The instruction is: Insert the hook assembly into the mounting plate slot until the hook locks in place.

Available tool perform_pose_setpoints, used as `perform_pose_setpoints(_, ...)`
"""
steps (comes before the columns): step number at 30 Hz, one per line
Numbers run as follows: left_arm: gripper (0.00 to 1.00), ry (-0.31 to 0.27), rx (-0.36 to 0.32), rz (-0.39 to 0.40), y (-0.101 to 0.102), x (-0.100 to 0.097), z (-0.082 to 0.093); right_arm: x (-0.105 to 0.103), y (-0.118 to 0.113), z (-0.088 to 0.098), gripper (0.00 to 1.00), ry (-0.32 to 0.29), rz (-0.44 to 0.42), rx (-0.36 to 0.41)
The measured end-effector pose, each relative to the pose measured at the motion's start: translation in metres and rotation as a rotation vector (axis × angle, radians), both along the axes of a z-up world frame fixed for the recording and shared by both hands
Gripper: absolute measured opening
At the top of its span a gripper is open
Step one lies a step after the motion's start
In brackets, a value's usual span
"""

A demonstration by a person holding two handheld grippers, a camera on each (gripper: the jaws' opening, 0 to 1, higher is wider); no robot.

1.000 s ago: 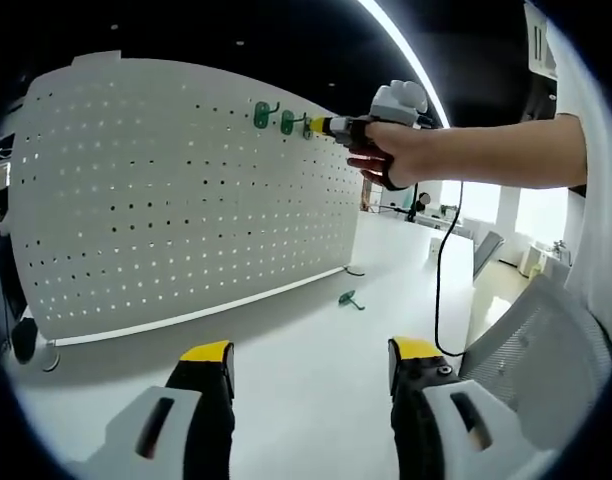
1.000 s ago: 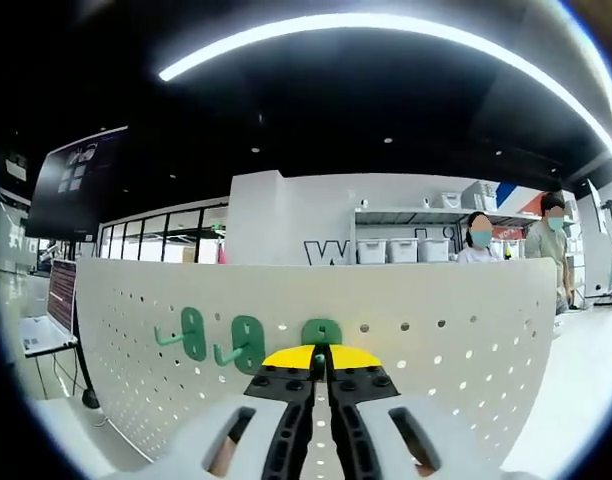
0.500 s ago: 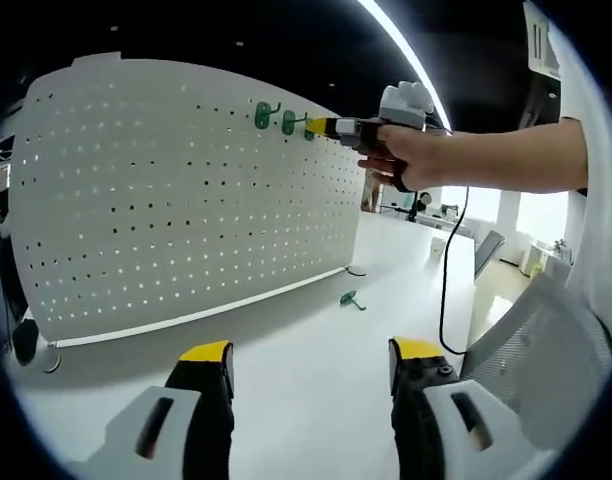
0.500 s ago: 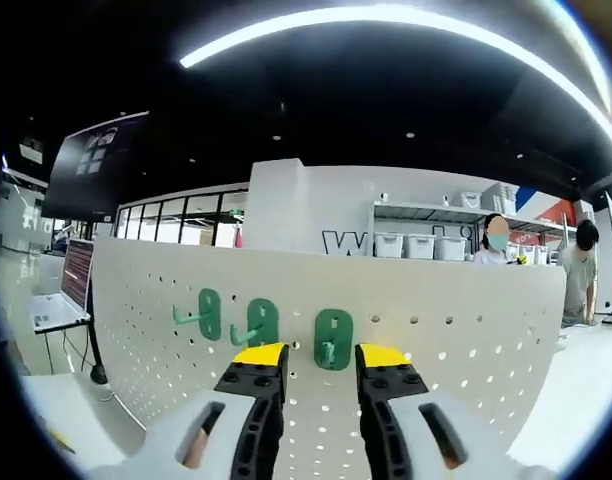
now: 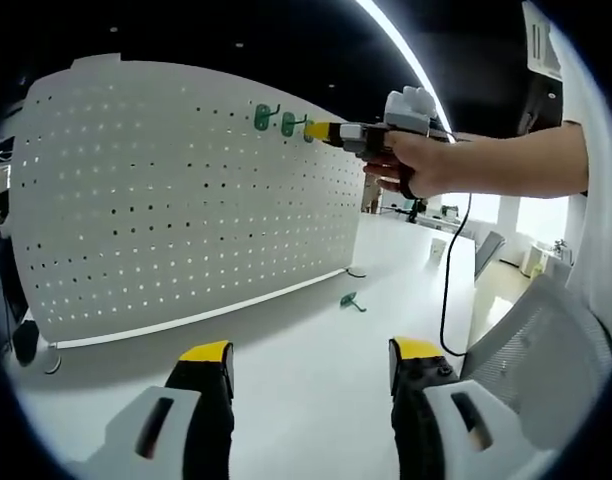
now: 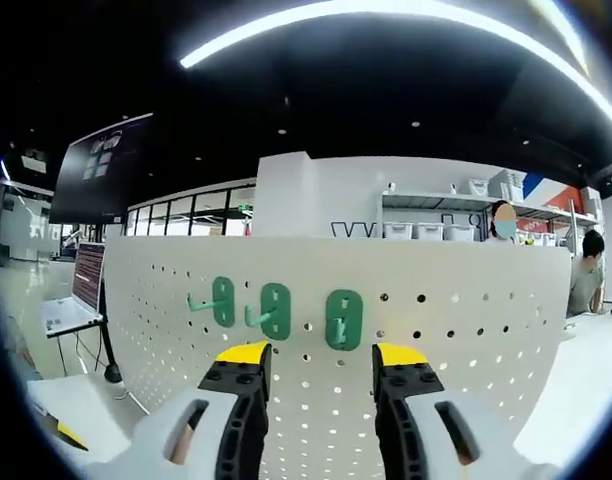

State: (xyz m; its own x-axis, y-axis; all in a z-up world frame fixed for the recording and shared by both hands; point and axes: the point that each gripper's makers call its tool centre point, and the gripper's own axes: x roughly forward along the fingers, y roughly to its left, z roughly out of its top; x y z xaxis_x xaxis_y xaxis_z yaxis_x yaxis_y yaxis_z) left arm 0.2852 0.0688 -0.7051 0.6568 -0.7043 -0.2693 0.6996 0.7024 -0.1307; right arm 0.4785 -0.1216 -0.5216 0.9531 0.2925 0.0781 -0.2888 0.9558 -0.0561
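The white pegboard (image 6: 466,330) stands upright on the table (image 5: 316,370), so hooks go in from the front; three green hooks sit in its top rows, and the newest hook (image 6: 343,319) hangs seated just beyond my right gripper (image 6: 321,352), between its spread, empty jaws; my left gripper (image 5: 311,352) idles low, jaws apart, a spare hook (image 5: 350,299) lying well ahead of it

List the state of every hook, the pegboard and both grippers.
Pegboard: upright on the table.
Three green hooks: mounted in a row near the top edge.
Loose hook: lying on the table.
Right gripper: open, empty, facing the rightmost hook.
Left gripper: open, empty, over the table.
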Motion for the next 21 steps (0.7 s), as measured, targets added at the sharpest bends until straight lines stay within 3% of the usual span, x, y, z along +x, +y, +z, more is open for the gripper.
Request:
perform_pose_setpoints(5, 0.65, 0.001, -0.004, 0.002, 0.000, 0.000, 0.000, -0.011, 0.004, -0.004, 0.40, 0.017, 0.107, 0.073)
perform_pose_setpoints(12, 0.64, 0.002, -0.007, 0.004, 0.001, 0.000, 0.001, -0.022, 0.014, -0.011, 0.42, 0.037, 0.203, 0.103)
perform_pose_setpoints(21, 0.65, 0.001, -0.011, 0.008, 0.001, 0.001, 0.002, -0.032, 0.017, -0.015, 0.40, 0.037, 0.231, 0.058)
